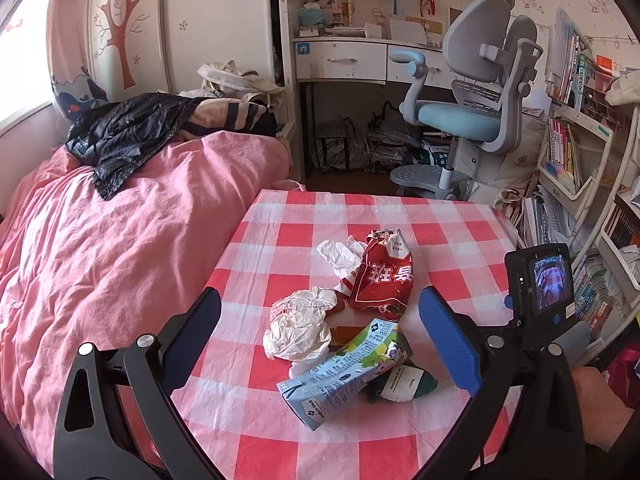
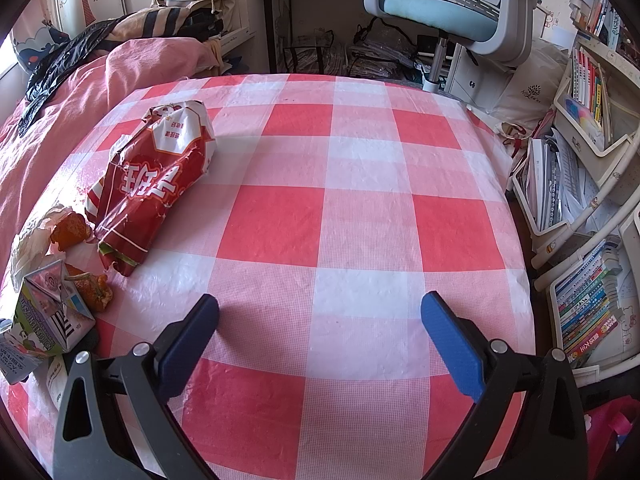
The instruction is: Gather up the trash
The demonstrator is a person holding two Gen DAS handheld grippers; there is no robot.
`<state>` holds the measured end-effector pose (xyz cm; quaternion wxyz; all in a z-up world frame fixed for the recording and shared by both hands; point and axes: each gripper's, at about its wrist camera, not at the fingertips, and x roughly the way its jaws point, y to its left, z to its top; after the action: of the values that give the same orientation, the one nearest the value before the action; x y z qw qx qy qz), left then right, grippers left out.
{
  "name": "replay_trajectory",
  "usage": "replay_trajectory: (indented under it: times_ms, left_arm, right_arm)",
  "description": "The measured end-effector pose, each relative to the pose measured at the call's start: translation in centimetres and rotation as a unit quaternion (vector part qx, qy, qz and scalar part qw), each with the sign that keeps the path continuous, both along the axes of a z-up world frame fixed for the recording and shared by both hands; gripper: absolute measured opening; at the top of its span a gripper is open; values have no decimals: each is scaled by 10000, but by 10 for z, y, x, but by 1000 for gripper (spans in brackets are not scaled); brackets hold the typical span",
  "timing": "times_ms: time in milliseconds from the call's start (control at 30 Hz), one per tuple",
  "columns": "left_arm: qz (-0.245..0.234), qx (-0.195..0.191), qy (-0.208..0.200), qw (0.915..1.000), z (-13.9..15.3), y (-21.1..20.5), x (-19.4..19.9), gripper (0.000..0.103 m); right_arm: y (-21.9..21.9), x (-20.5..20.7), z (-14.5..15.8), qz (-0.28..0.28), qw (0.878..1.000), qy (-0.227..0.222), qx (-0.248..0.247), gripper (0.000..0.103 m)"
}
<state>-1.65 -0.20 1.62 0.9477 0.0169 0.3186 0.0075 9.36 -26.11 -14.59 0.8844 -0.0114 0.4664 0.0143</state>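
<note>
The trash lies in one loose heap on the checked worktop (image 1: 452,240), and the flattened blue drink carton (image 1: 344,364) serves as the landmark. Just beyond the carton sits a crumpled white wrapper (image 1: 298,328), touching it. Farther beyond lies the red snack bag (image 1: 382,280), with a white tissue (image 1: 338,254) beside its far end. Tucked under the carton's near-right edge is a small dark green packet with a white label (image 1: 402,384). Bits of orange peel (image 2: 94,292) show between the carton and the red bag.

The left hand-held gripper (image 1: 320,340) has its jaws spread wide and holds nothing. The carton and the wrapper lie between the lines of its two fingers, just ahead of it. The carton's long axis runs slantwise, from near-left to far-right, across the gap between the jaws.

The right hand-held gripper (image 2: 320,332) is likewise spread and empty, over bare cloth. Seen from it, the whole heap lies off to its left, and the red bag's (image 2: 156,184) long axis runs away from it.

The left one is judged the nearer to the carton. It would probably need a slight turn to close across the carton's narrow side.
</note>
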Motion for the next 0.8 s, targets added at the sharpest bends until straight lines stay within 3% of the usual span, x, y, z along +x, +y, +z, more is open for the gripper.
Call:
replay_trajectory:
  times_ms: [200,300,367,433,500,567,633,700,800]
  left_arm:
    - [-15,113,-166,9998,8,3,-7,96]
    - [-113,161,-121,9997,9,2,-8,96]
    - [-141,170,-32,9998,7,3,-7,96]
    - [-141,116,60,9998,5,6,-5,96]
    - [-124,48,73,9999,5,10,-5,96]
    - [-101,43,92,9999,4,12,-4,96]
    - [-97,45,118,9999,3,12,-3,96]
    - [-94,59,100,9999,3,12,-2,96]
    - [-90,130,38,9999,1,9,-5,96]
  right_arm:
    - [0,1,1,-29,10000,72,26,96]
    - [5,5,1,431,9987,264,29,96]
    - [1,-1,5,443,9989,160,81,96]
    - [-5,-13,24,371,9990,-158,200,96]
    - [-1,-37,61,342,9955,-873,-111,96]
    - [-2,-79,103,311,9810,-1908,-183,96]
    - [-2,-113,119,361,9667,-2534,-68,96]
    - [-2,-135,110,398,9619,-2704,2,96]
    - [2,-126,106,548,9707,-2330,194,96]
